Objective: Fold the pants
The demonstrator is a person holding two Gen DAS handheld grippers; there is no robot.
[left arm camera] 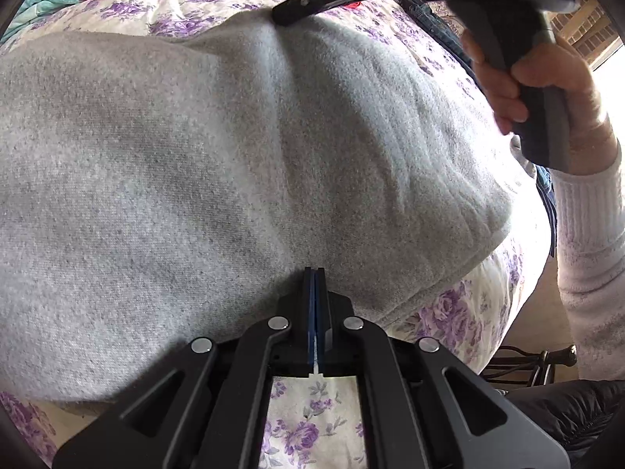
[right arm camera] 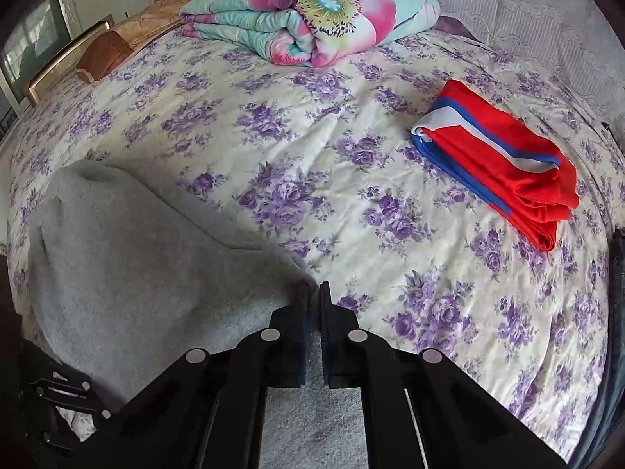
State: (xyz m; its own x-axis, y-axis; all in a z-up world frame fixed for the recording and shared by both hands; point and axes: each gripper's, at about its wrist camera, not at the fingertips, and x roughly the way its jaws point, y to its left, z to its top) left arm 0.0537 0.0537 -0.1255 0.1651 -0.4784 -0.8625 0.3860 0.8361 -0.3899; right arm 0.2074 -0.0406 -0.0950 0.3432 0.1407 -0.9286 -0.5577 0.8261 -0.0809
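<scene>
Grey fleece pants (left arm camera: 195, 164) lie folded on the flowered bed sheet (left arm camera: 312, 414); they also show at lower left in the right wrist view (right arm camera: 129, 258). My left gripper (left arm camera: 314, 273) is shut, its tips at the near edge of the pants; no cloth shows between its pads. My right gripper (right arm camera: 313, 289) has its jaws nearly together with a thin gap, tips at the pants' right edge, grey cloth beneath; whether it pinches cloth is unclear. In the left wrist view the right gripper (left arm camera: 289, 19) reaches the pants' far edge, held by a hand (left arm camera: 519, 90).
Folded red, white and blue clothes (right arm camera: 504, 164) lie on the sheet (right arm camera: 351, 203) at right. A folded floral quilt (right arm camera: 312, 15) sits at the back. A wooden headboard (right arm camera: 78, 58) is at far left. Dark denim (right arm camera: 617, 273) shows at the right edge.
</scene>
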